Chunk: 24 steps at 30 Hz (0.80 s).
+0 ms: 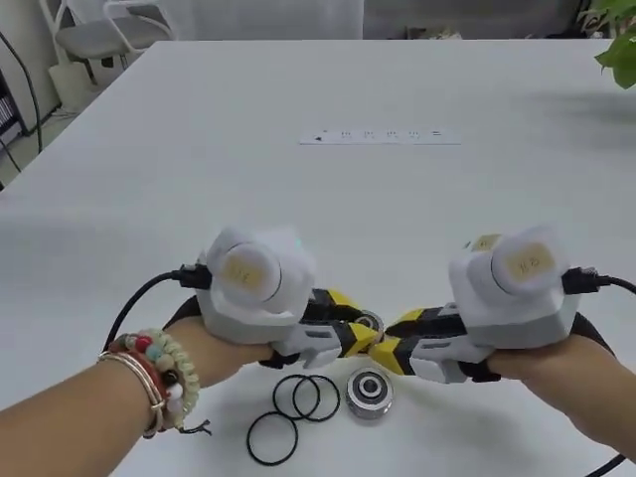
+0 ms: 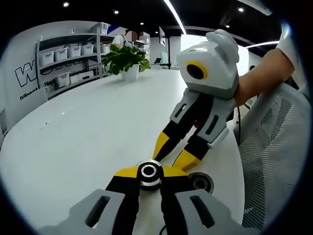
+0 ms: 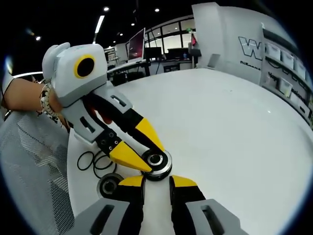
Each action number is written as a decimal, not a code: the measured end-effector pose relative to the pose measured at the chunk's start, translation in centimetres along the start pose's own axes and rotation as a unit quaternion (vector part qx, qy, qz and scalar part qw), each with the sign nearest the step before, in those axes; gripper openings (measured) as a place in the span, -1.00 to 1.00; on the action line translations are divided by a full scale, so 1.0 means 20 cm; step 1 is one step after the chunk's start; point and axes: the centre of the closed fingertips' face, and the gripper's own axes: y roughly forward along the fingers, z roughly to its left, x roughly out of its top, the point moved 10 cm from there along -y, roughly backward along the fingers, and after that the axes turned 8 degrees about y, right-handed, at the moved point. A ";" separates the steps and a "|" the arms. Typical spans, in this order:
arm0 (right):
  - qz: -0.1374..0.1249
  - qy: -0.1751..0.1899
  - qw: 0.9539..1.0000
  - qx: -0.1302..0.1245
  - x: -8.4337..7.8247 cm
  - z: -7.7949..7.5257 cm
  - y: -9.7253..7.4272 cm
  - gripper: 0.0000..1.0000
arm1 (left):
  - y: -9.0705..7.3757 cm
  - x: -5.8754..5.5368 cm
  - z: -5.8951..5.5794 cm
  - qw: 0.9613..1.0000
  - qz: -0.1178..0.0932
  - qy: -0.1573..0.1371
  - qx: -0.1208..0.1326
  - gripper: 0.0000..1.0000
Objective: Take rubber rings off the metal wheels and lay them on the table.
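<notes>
A small metal wheel [image 1: 370,322] with a black rubber ring on its rim is held above the table, and my left gripper [image 1: 363,334] is shut on it. In the left gripper view the wheel [image 2: 150,175] sits between my own yellow tips. My right gripper [image 1: 384,348] comes in from the opposite side; its jaws stand slightly apart, with the tips right at the wheel's [image 3: 156,163] lower rim. A second wheel [image 1: 369,390] lies on the table below. Three loose black rings [image 1: 318,397] lie to its left.
The white table [image 1: 318,199] stretches far ahead. A printed strip [image 1: 380,137] lies mid-table. A chair [image 1: 94,35] stands at the back left and a plant [image 1: 621,45] at the back right. A mesh chair [image 2: 279,147] is beside the near edge.
</notes>
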 end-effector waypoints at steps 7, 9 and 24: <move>0.010 -0.032 0.999 0.001 0.01 0.01 0.00 -0.77 | 0.00 -0.01 -0.01 1.000 -0.005 -0.006 0.005 -0.80; 0.011 -0.036 0.999 0.001 0.00 0.00 -0.01 -0.88 | -0.01 -0.02 0.00 1.000 0.004 -0.011 0.014 -0.83; 0.005 0.020 1.000 -0.023 0.00 -0.03 -0.02 -1.00 | -0.01 -0.02 -0.02 1.000 0.001 0.006 0.011 -0.84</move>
